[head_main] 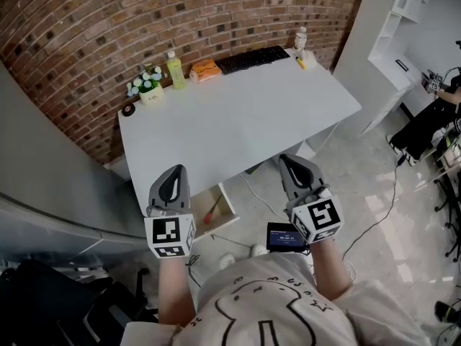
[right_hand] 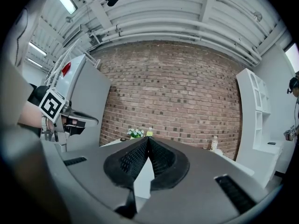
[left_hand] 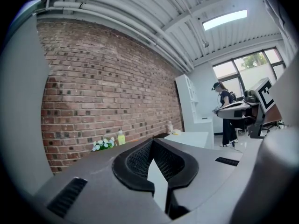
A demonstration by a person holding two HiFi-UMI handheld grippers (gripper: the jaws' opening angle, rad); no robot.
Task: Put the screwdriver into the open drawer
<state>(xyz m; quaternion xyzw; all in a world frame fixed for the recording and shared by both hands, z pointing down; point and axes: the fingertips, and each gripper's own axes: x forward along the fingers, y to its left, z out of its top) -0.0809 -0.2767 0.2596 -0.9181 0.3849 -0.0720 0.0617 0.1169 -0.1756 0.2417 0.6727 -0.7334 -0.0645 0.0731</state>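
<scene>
A screwdriver (head_main: 213, 210) with a red handle lies in the open wooden drawer (head_main: 229, 215) under the front edge of the white table (head_main: 238, 121). My left gripper (head_main: 177, 170) hovers at the table's front edge just left of the drawer, shut and empty. My right gripper (head_main: 284, 159) hangs to the right of the drawer, also shut with nothing in it. In the left gripper view the pads of the left gripper (left_hand: 152, 142) meet at their tips. The right gripper view shows the right gripper (right_hand: 147, 138) closed the same way. Both point level toward the brick wall.
Along the table's back edge stand a flower pot (head_main: 146, 85), a green bottle (head_main: 176, 71), an orange object (head_main: 205, 69), a black keyboard (head_main: 252, 58), a small yellow item (head_main: 300, 62) and a white bottle (head_main: 300, 40). A black device (head_main: 284, 236) is at my chest. A person (left_hand: 225, 113) stands at the far right.
</scene>
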